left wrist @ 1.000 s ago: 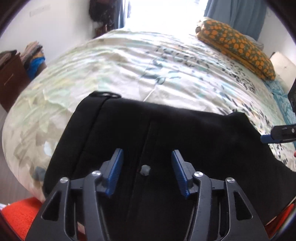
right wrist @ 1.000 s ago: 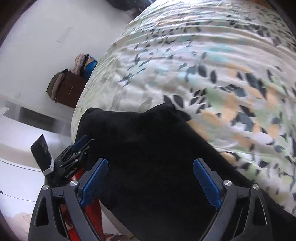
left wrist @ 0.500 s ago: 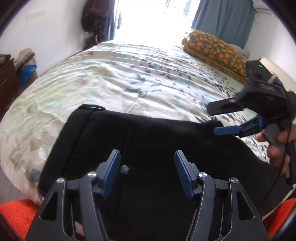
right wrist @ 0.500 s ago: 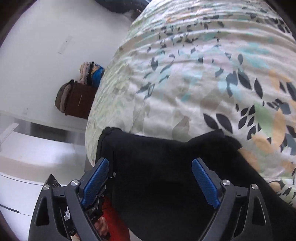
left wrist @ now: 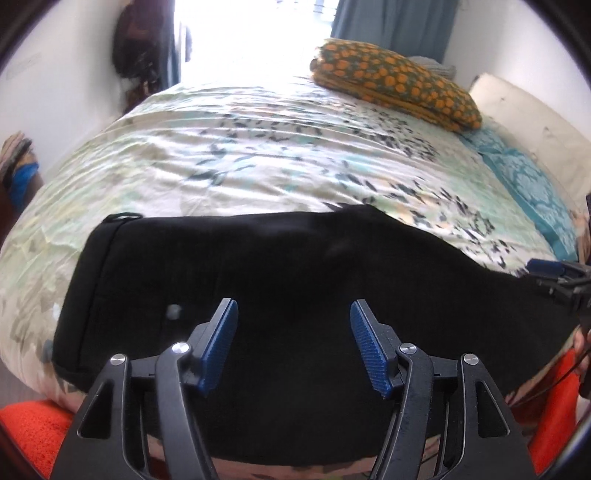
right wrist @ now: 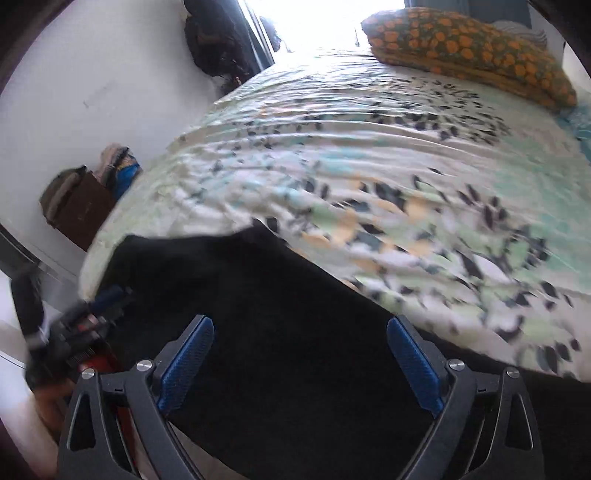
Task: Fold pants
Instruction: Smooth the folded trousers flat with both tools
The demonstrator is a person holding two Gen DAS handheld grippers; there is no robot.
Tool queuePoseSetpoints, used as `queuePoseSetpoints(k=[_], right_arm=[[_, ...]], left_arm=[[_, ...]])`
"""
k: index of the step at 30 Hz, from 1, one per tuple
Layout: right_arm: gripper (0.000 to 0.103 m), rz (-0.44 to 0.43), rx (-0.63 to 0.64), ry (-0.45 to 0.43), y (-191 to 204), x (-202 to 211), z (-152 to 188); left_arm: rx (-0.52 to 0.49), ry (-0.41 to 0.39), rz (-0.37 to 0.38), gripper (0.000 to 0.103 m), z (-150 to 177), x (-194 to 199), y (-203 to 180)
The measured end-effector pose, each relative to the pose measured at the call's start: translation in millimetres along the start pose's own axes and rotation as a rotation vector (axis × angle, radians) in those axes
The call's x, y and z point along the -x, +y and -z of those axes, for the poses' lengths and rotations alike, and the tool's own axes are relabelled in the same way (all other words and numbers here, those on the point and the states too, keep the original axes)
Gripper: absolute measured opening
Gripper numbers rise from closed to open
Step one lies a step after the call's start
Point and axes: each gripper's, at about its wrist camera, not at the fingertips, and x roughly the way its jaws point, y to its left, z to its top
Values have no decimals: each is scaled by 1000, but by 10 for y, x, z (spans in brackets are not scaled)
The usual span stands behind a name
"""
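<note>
Near the foot of the bed [left wrist: 258, 158], the black pants [left wrist: 295, 266] lie flat along the edge, likely spread for folding. Left gripper [left wrist: 293, 343], jaws just widened, and right gripper [right wrist: 301, 363] both hover apart above the cloth, holding nothing.

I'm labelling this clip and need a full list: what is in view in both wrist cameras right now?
pants: one, black, spread flat across the near edge of the bed
bed cover: one, pale with leaf print, under the pants
pillow: one, dark green with orange spots, far end of the bed
teal cloth: one, right edge of the bed
curtain: blue-grey, by the bright window
brown cabinet: one, clothes piled on top, at the left wall
left gripper: black, blue pads, open above the pants
right gripper: same, open above the pants
</note>
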Motion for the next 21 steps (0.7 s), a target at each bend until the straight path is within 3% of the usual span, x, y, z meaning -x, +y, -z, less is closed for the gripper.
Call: queuePoseSetpoints(k=[3, 5, 6, 7, 9, 11, 12, 13, 15, 16, 18, 20, 21], right_arm=[[95, 226, -8, 80, -475, 102, 745], [97, 271, -37, 246, -801, -66, 1159], [97, 228, -85, 250, -929, -43, 1297], [97, 214, -122, 199, -999, 95, 1337], [97, 271, -112, 163, -1028, 315, 1310], [97, 268, -84, 65, -1006, 500, 1287], [99, 264, -69, 50, -1006, 510, 1293], [100, 267, -58, 69, -1022, 452, 1318], [100, 247, -62, 188, -1077, 173, 1398], [102, 233, -86, 199, -1125, 138, 1429], [102, 219, -109, 127, -1154, 333, 1357], [103, 221, -96, 48, -1182, 545, 1280], [103, 241, -92, 23, -1214, 595, 1266]], left_arm=[[-116, 87, 21, 71, 133, -133, -419], [-190, 203, -26, 71, 262, -325, -647], [-214, 225, -57, 69, 314, -360, -726], [-225, 211, -71, 68, 332, -312, -788], [-209, 177, -3, 70, 303, -137, -914], [-222, 134, 37, 79, 318, 6, -1088], [-252, 123, 32, 92, 353, 24, -1194], [-290, 124, 14, 97, 394, -12, -1286], [-364, 192, -22, 96, 513, -194, -1426], [-371, 240, -41, 85, 552, -282, -1432], [-314, 259, -21, 78, 539, -250, -1391], [-288, 210, 21, 84, 468, -120, -1411], [-295, 189, 19, 92, 441, -93, -1450]])
